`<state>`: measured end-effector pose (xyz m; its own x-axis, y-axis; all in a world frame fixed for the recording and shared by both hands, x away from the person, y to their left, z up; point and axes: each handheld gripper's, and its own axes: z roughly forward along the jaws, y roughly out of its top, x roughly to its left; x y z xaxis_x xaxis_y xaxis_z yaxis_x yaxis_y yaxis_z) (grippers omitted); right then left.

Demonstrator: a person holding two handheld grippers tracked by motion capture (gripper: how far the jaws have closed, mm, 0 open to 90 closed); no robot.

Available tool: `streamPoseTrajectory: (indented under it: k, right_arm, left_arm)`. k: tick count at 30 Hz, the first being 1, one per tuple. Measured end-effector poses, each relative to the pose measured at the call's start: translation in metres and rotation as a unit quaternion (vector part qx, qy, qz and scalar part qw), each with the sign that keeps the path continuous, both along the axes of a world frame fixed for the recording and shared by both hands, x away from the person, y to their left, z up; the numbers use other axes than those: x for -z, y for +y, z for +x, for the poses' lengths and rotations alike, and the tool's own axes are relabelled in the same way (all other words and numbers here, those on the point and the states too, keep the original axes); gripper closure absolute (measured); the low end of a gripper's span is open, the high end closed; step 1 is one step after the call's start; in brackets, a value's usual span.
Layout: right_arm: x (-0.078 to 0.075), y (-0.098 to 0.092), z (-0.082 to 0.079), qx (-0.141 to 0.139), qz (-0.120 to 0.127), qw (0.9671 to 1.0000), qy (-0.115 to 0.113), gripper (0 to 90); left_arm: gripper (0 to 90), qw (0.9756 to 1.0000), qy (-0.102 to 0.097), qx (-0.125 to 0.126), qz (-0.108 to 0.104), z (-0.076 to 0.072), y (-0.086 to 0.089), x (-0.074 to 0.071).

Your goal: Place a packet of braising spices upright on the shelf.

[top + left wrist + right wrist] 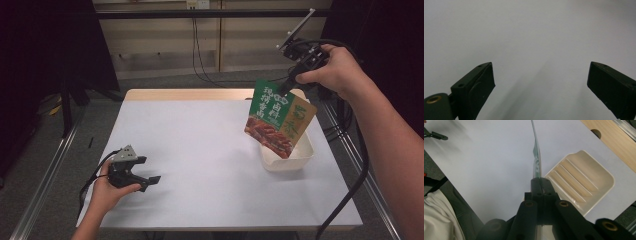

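Observation:
A green and tan food packet (279, 118) with a picture of red-brown meat hangs in the air over the cream tray (306, 155) at the table's right. My right gripper (286, 86) is shut on the packet's top edge. In the right gripper view the packet (537, 160) shows edge-on, pinched at the jaw tips of the right gripper (540, 181), with the ribbed tray (599, 173) below it. My left gripper (150, 181) rests near the table's front left, open with nothing in it. In the left gripper view its jaws stand wide apart over bare white table, left gripper (540, 85).
The white table top (200, 150) has a wooden strip (190, 94) along its far edge. Metal rails run along both sides of the table. Cables trail from each gripper, and one hangs by the right edge (357, 180).

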<state>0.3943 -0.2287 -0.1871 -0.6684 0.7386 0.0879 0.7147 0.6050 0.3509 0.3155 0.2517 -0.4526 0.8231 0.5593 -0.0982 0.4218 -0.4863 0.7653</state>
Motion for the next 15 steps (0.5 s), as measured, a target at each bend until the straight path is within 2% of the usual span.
streamPoseTrajectory:
  k: [6,15]
  right_arm:
    - [0.001,-0.004,-0.002,-0.005,-0.003,1.0,0.006,90.0]
    - [0.0,-0.012,-0.005,-0.012,-0.003,0.9999,0.003,90.0]
  left_arm:
    - [7.0,1.0,0.003,-0.002,-0.002,-0.001,-0.001,0.0]
    - [6.3,0.9999,0.008,0.003,-0.007,0.0,-0.001,0.0]
